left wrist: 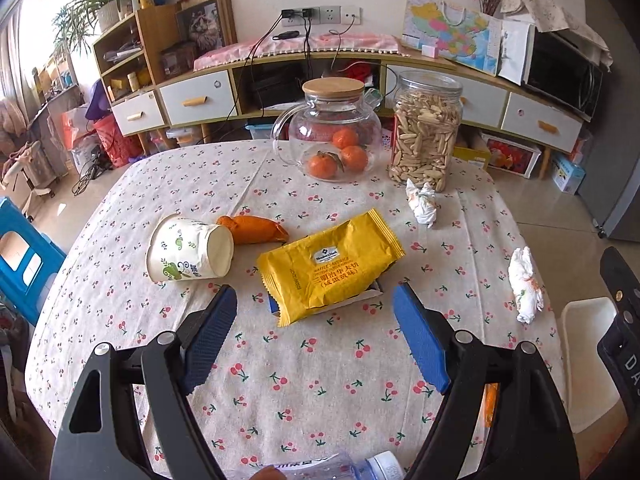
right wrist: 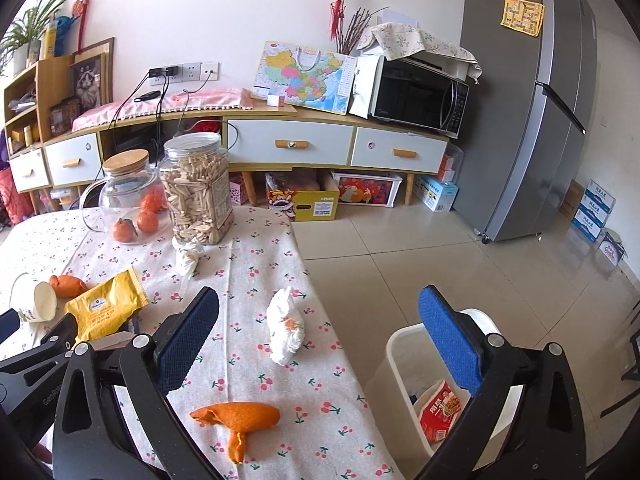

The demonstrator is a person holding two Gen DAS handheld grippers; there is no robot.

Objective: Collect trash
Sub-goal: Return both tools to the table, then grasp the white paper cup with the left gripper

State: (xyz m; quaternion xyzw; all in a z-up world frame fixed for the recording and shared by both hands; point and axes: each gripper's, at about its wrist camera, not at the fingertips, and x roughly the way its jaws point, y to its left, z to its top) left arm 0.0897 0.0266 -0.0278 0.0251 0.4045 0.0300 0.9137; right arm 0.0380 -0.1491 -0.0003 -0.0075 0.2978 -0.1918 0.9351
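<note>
Left wrist cam: left gripper [left wrist: 312, 312] is hovering w/ fingers spread wide and nothing in them, over the yellow snack wrapper [left wrist: 330, 266] lying mid-tablecloth [left wrist: 320, 392], w/ a tipped paper cup [left wrist: 190, 250] toward the left edge. Right gripper [right wrist: 320, 320] is also sitting spread and empty near the right edge, w/ a crumpled tissue [right wrist: 285, 330] and orange peel [right wrist: 236, 420] lying between its fingers in view, and the white bin [right wrist: 404, 356] is standing on the floor just beside that edge.

**Colours on the table, lots of orange and yellow**

Tablecloth [left wrist: 320, 380] is off-white with little red cherries. Snack wrapper [left wrist: 330, 266] is bright yellow, paper cup [left wrist: 188, 250] white with green leafy print, peel [right wrist: 236, 420] orange, crumpled tissues [right wrist: 285, 330] white, bin [right wrist: 404, 360] white. Gripper pads [left wrist: 420, 344] are blue on black.
</note>
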